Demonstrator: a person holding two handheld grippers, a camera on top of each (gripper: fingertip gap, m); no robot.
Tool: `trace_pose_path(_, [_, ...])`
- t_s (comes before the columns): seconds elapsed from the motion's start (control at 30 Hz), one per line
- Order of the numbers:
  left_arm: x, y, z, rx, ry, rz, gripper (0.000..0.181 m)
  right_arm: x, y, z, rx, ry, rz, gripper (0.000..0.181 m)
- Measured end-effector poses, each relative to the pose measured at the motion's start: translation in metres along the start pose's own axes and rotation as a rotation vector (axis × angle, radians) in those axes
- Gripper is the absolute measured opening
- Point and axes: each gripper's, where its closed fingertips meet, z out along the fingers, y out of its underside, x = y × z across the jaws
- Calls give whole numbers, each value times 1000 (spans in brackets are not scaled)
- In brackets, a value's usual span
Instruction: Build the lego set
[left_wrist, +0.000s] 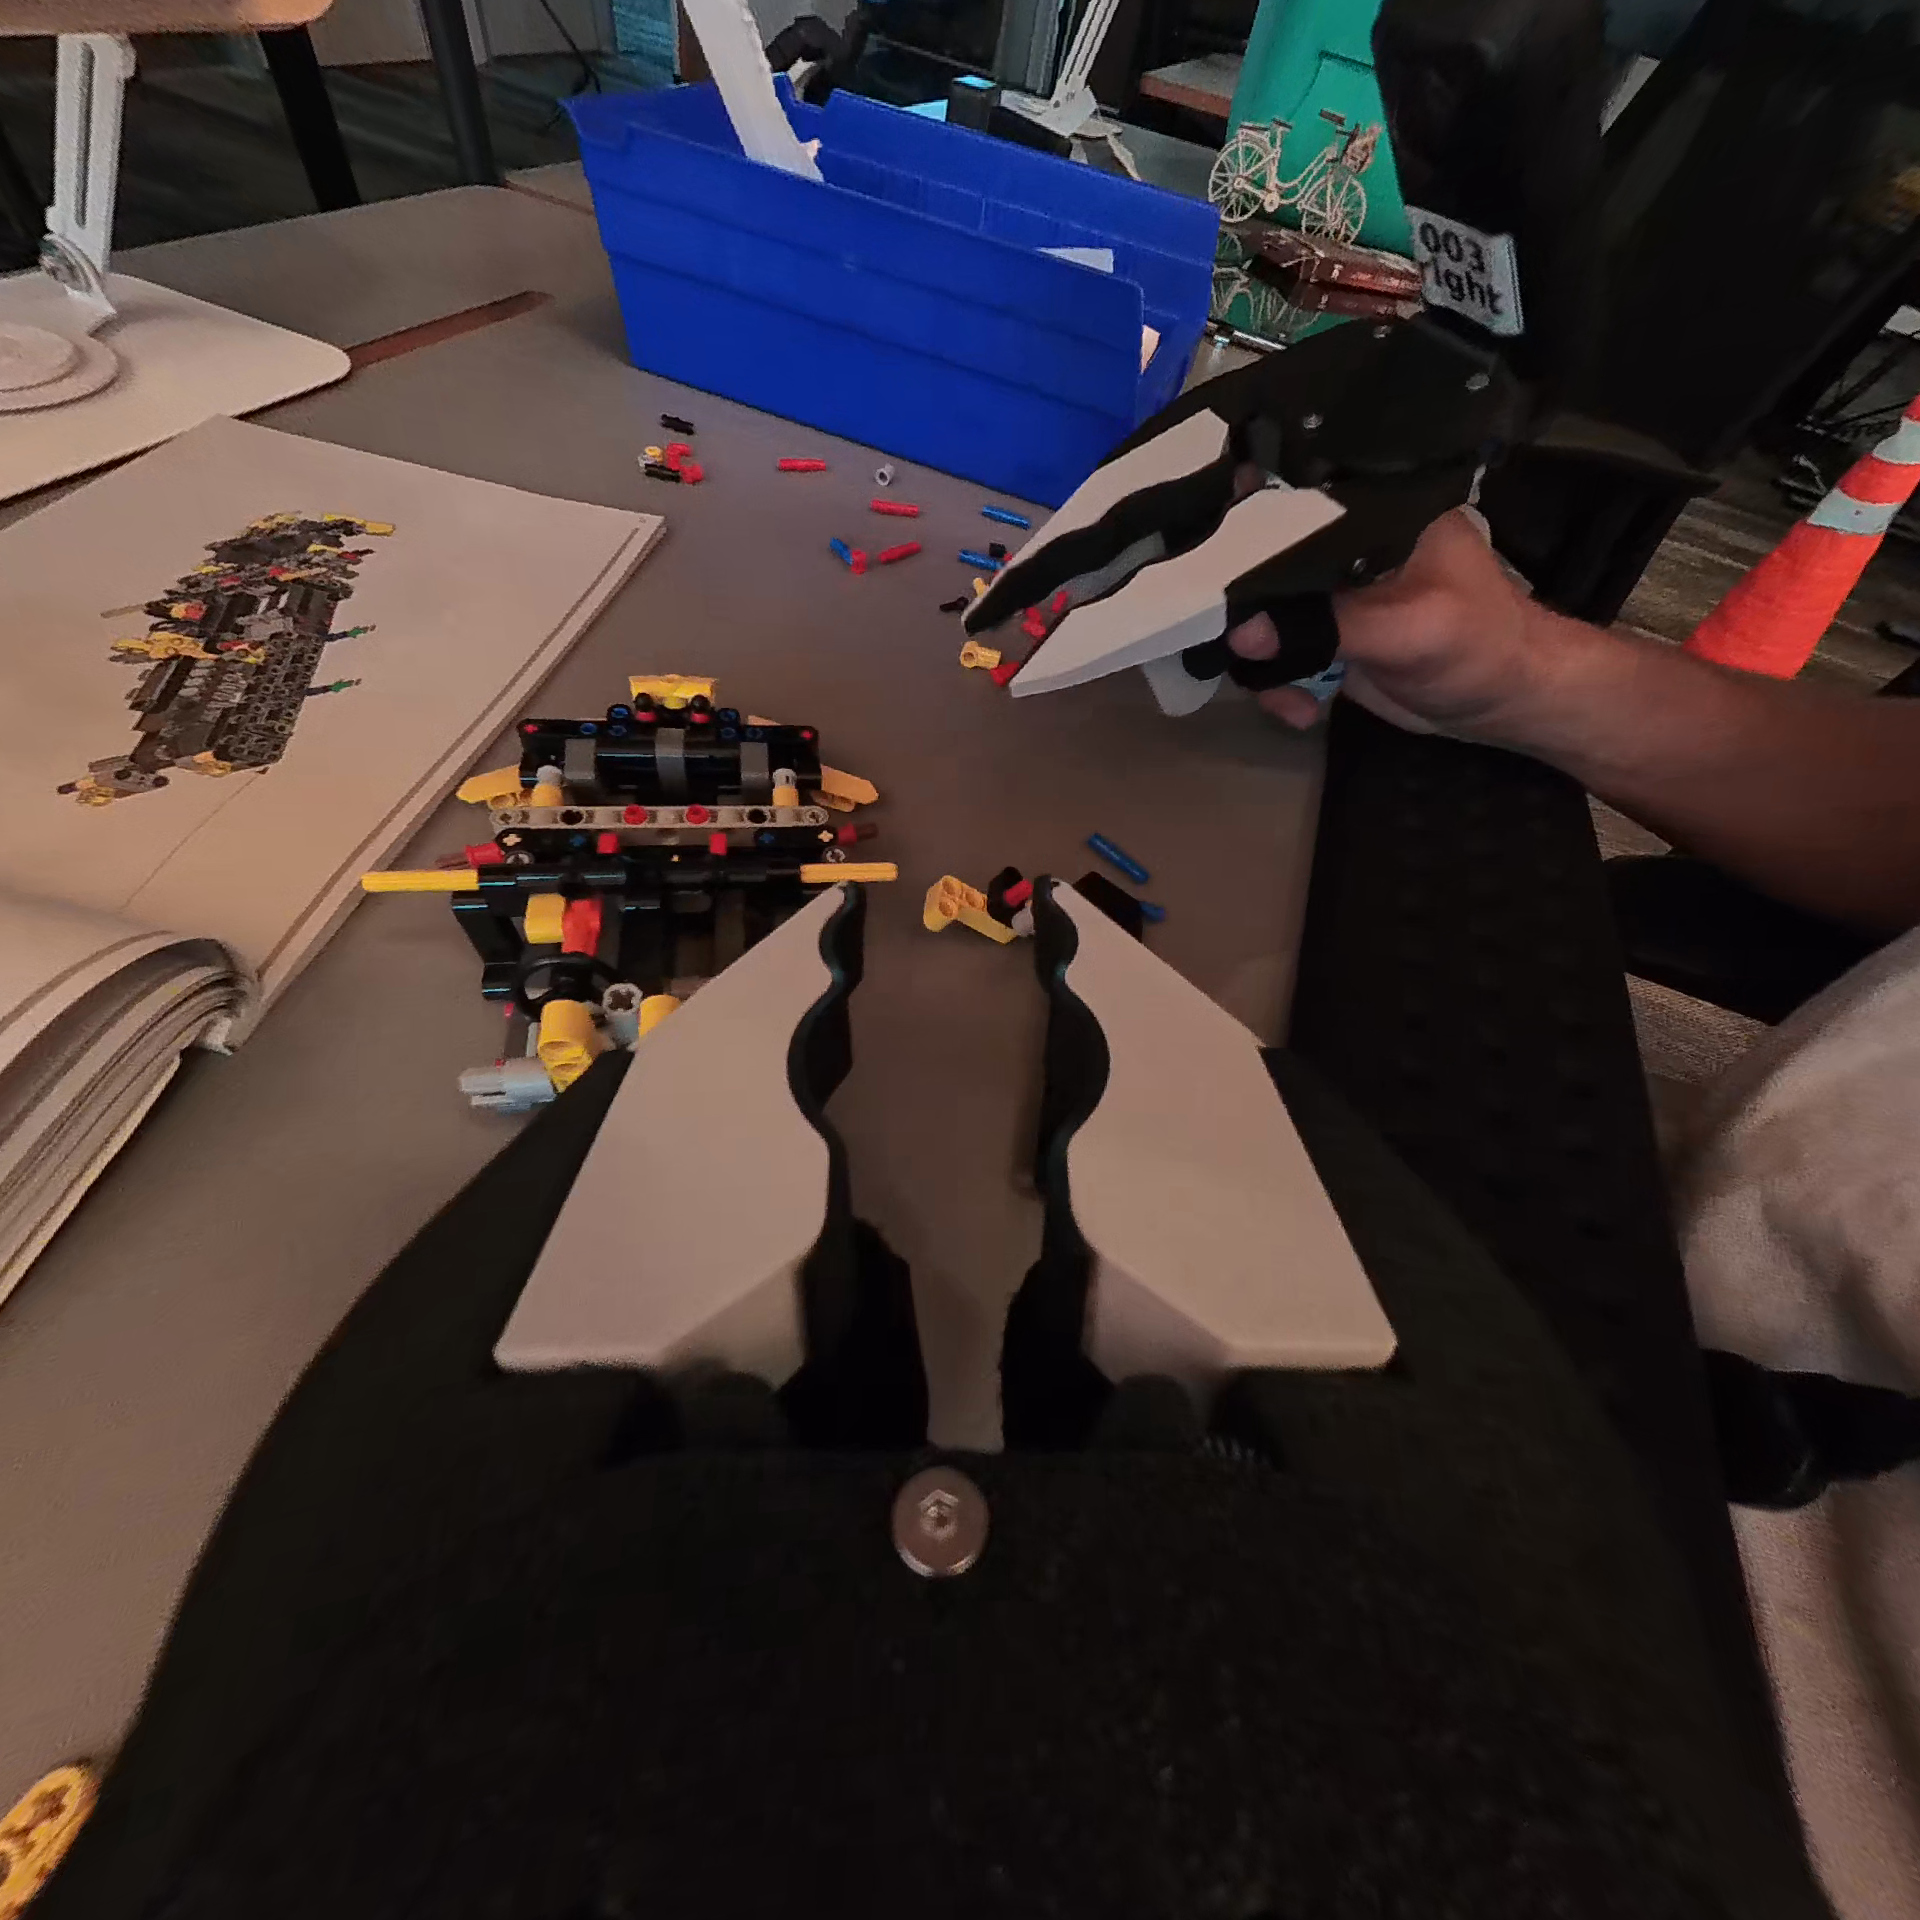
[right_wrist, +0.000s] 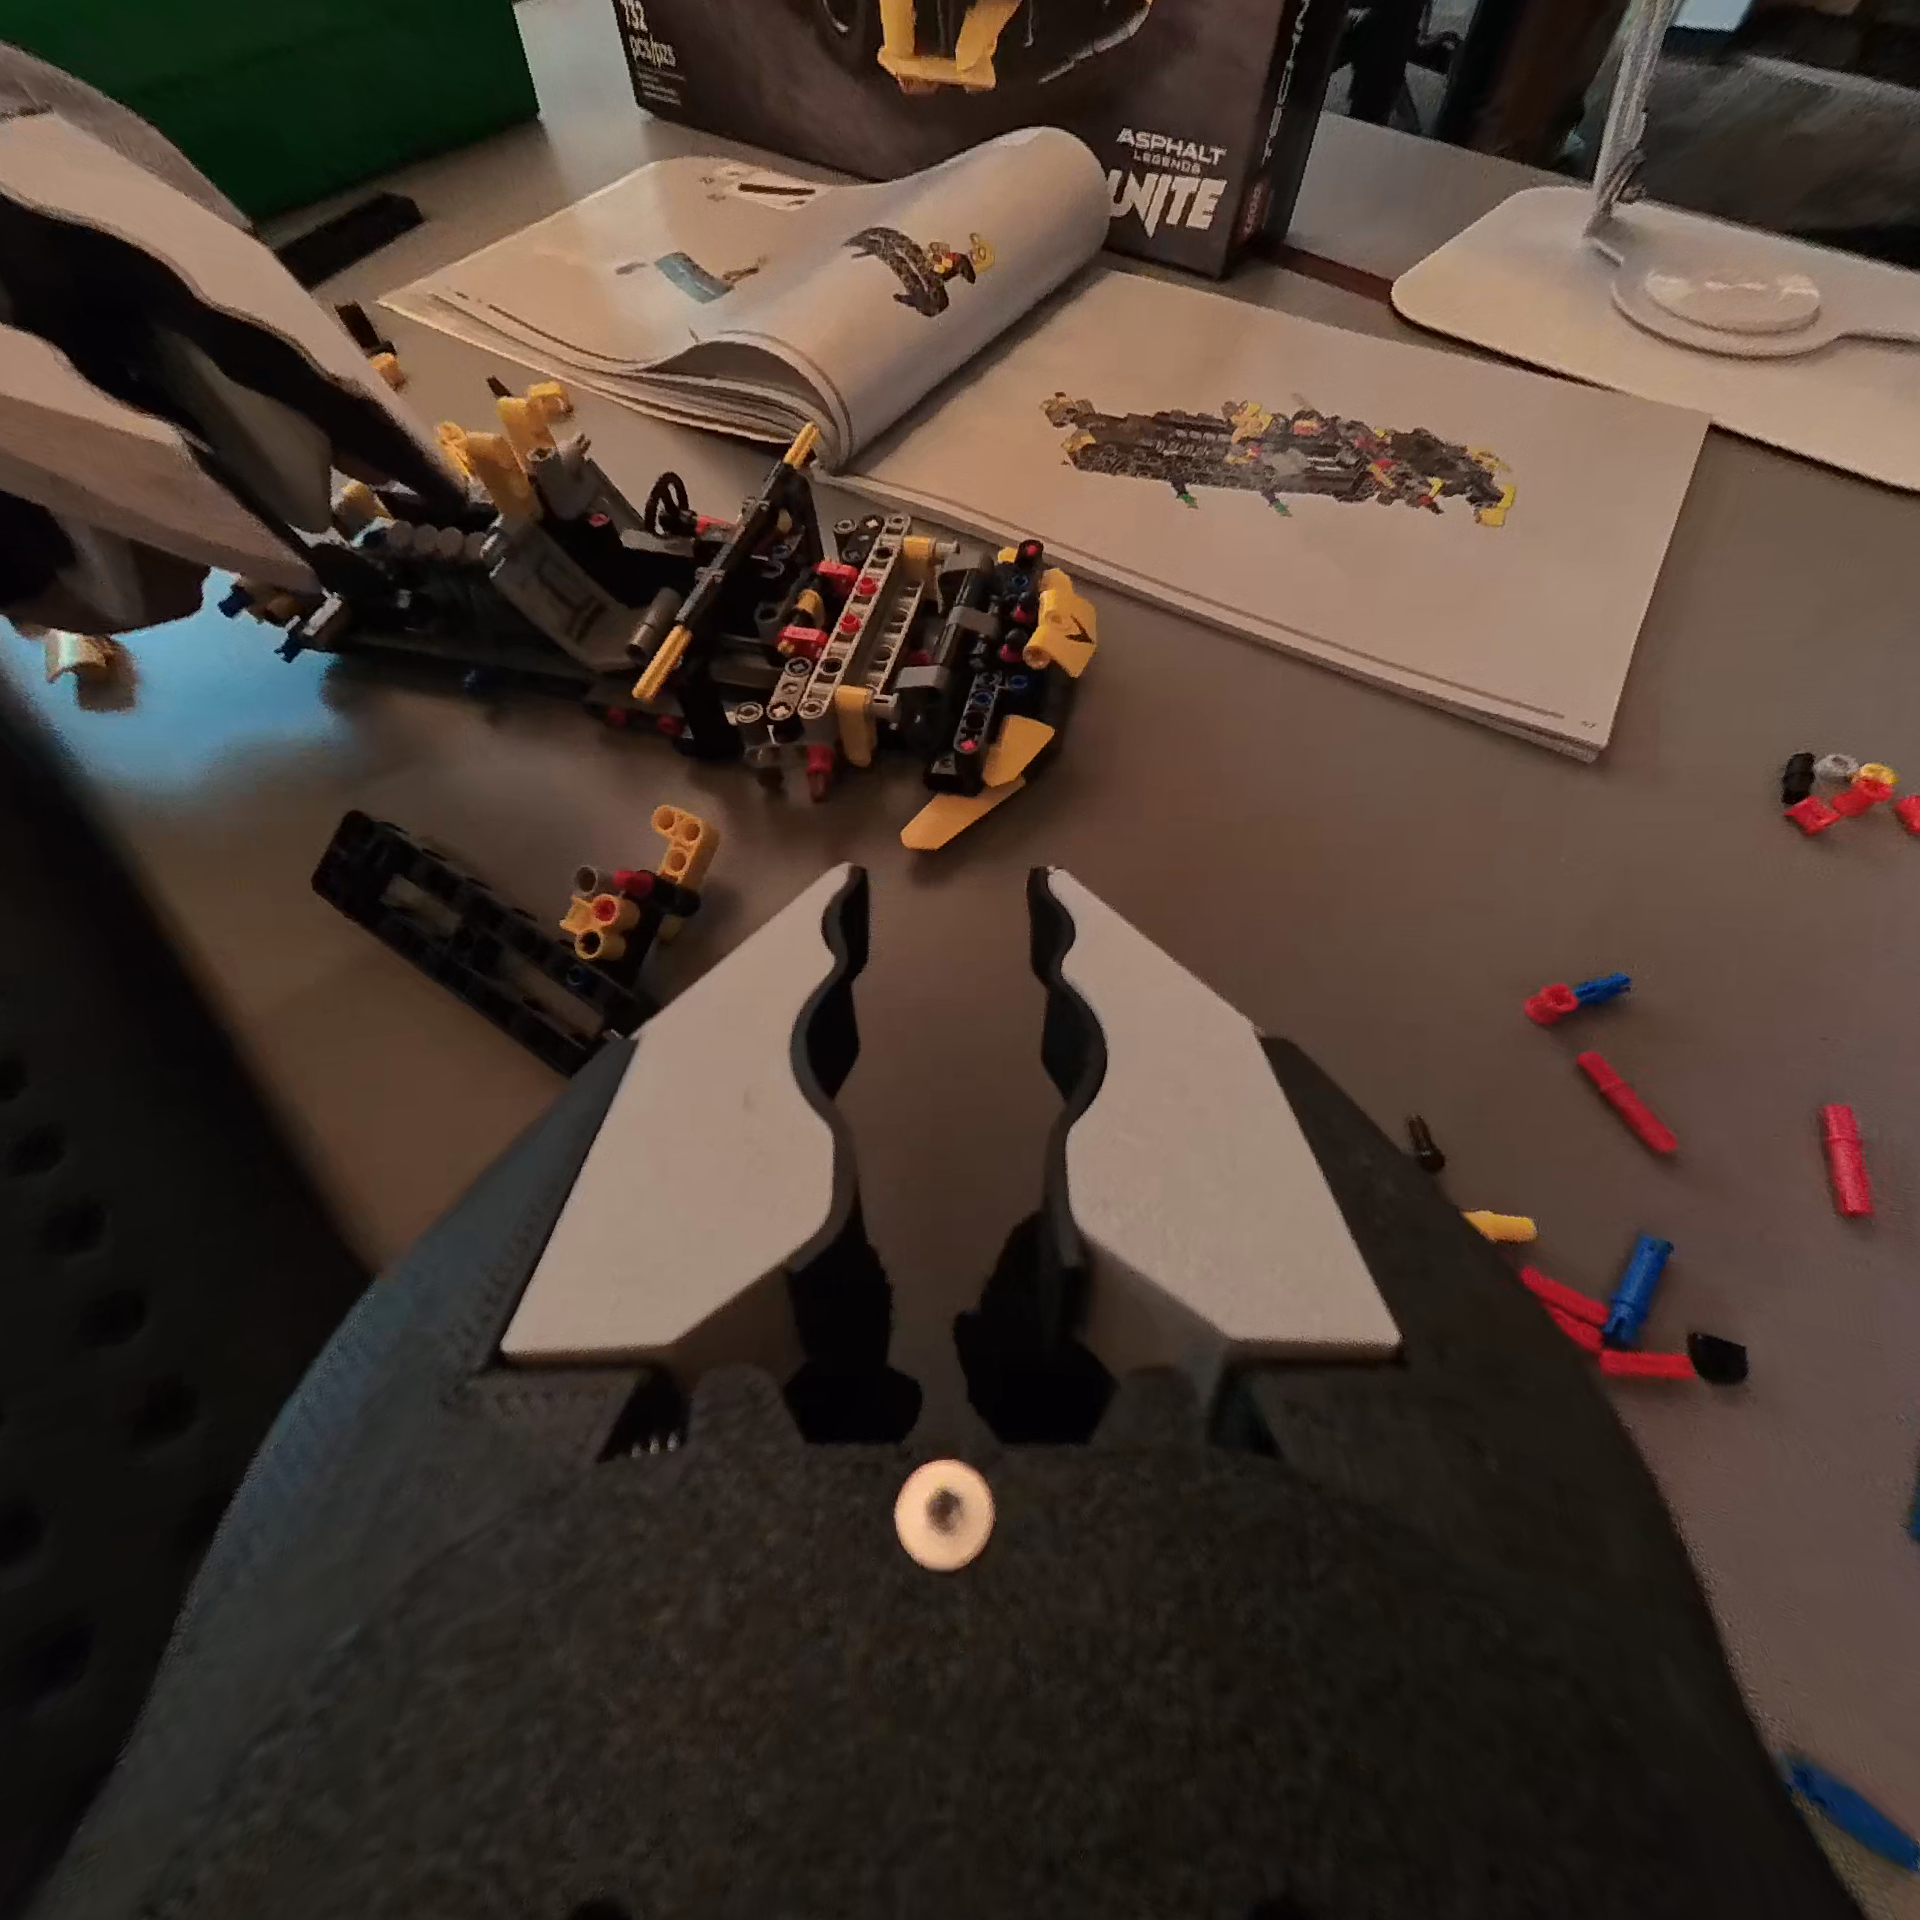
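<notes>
Lego car (left_wrist: 665, 831), a knobbly black-and-yellow frame of studded beams, sits mid-desk (left_wrist: 436, 1195) on smooth grey matte. Left gripper (left_wrist: 945, 914) and right gripper (right_wrist: 948, 883) both gape, holding nothing. Open manual (right_wrist: 1299, 540) lies beside; glossy blue bin (left_wrist: 894, 301) stands toward the far edge.

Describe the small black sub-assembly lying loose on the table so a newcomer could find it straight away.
Start at the open manual and move to the half-built car in front of it. Beside the car, nearer the right tool, lies the sub-assembly. Unlike the scattered single pins, it is a long black beam with yellow connectors clustered at one end.
</notes>
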Motion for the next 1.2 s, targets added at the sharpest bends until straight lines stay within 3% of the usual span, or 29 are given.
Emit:
trace_pose_path(0.17, [4,-3,-1,17,17,-25,34,-2,1,-6,-13,-1,25,32])
trace_pose_path(0.3, [8,-3,0,16,18,-10,34,-40,37,-26,-251,-116,38,28])
trace_pose_path(0.4, [9,-1,3,-1,10,18,34,-60,52,-36,-301,-109,34,29])
trace_pose_path(0.57, [15,3,5,-21,11,64,34,-58,52,-28,-310,-31,-15,26])
trace_pose_path(0.87, [16,9,8,-53,2,97,34,-55,56,-14,-387,-96,54,21])
trace_pose_path(1.2, [19,15,11,-85,7,124,34,-51,55,-8,-405,-64,52,18])
